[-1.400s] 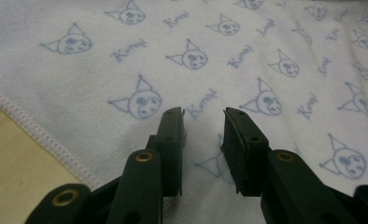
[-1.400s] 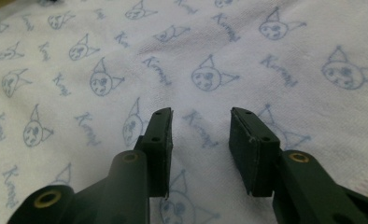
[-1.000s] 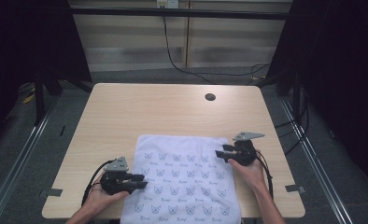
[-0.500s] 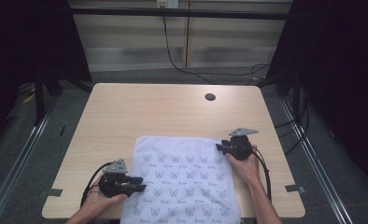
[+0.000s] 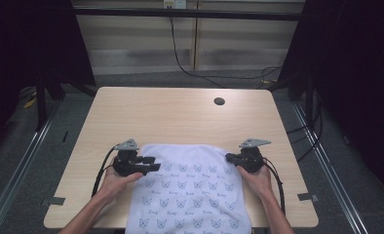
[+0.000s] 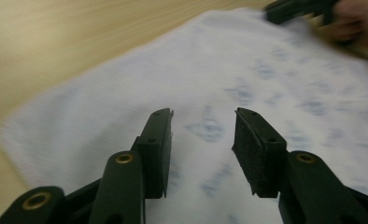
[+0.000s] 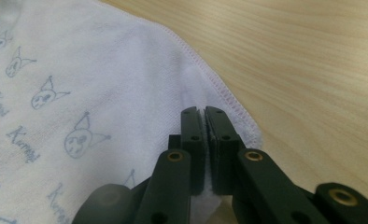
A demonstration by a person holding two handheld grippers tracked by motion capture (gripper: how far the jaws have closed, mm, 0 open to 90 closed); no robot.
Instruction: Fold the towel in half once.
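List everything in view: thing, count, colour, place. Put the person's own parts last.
towel: one, white with blue cat-face print, on the near half of the table, hanging over the near edge.
table: one, light wood, centre of the high view.
cable hole: one, dark, far right part of the tabletop.
tape marks: two, grey, near corners of the table.
wall cable: one, black, behind the table.
left gripper: one, black, fingers apart above the towel, having just been opening.
right gripper: one, black, fingers having just closed on the towel's corner edge.
hands: two, holding the grippers.

A light wooden table (image 5: 180,117) carries a white printed towel (image 5: 190,190).
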